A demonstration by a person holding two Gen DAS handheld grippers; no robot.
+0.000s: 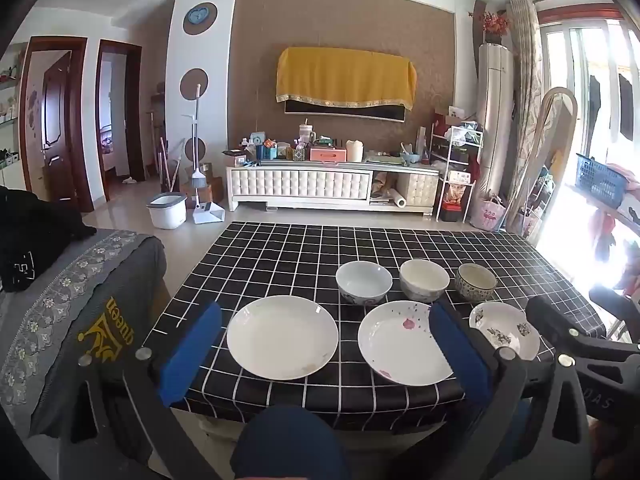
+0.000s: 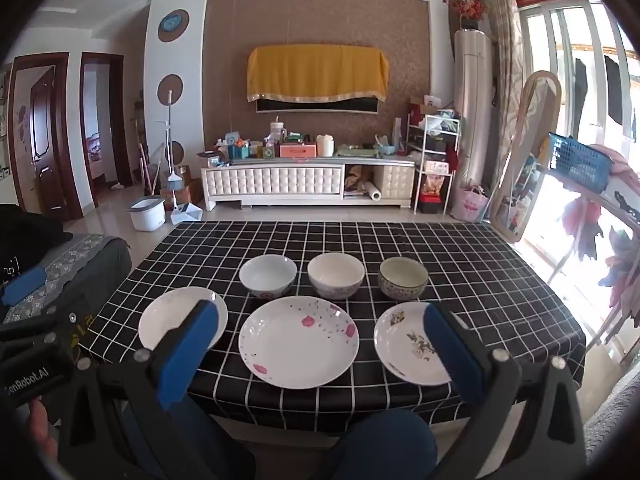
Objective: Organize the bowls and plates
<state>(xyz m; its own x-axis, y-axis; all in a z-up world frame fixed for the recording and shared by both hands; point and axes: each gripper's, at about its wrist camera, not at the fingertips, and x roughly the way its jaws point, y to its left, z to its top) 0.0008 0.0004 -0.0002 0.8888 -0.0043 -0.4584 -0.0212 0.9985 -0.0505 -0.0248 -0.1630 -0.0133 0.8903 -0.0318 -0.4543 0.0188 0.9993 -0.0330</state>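
Three plates lie in a front row on the black checked table point(image 1: 280, 248): a plain white plate point(image 1: 282, 337) point(image 2: 176, 316), a pink-flowered plate point(image 1: 400, 344) point(image 2: 298, 340) and a small leaf-patterned plate point(image 1: 505, 334) point(image 2: 408, 344). Behind them stand three bowls: a white bowl point(image 1: 363, 282) point(image 2: 268, 276), a cream bowl point(image 1: 424, 280) point(image 2: 336, 275) and a dark patterned bowl point(image 1: 476, 282) point(image 2: 403, 278). My left gripper point(image 1: 324, 352) is open and empty above the table's near edge, in front of the white plate. My right gripper point(image 2: 320, 350) is open and empty, in front of the pink-flowered plate.
A grey sofa arm with a printed cloth point(image 1: 80, 320) is left of the table. A knee point(image 1: 288, 440) shows below the near edge. A TV cabinet point(image 1: 332, 188), a bucket point(image 1: 166, 210) and a mirror point(image 1: 552, 152) stand beyond the table.
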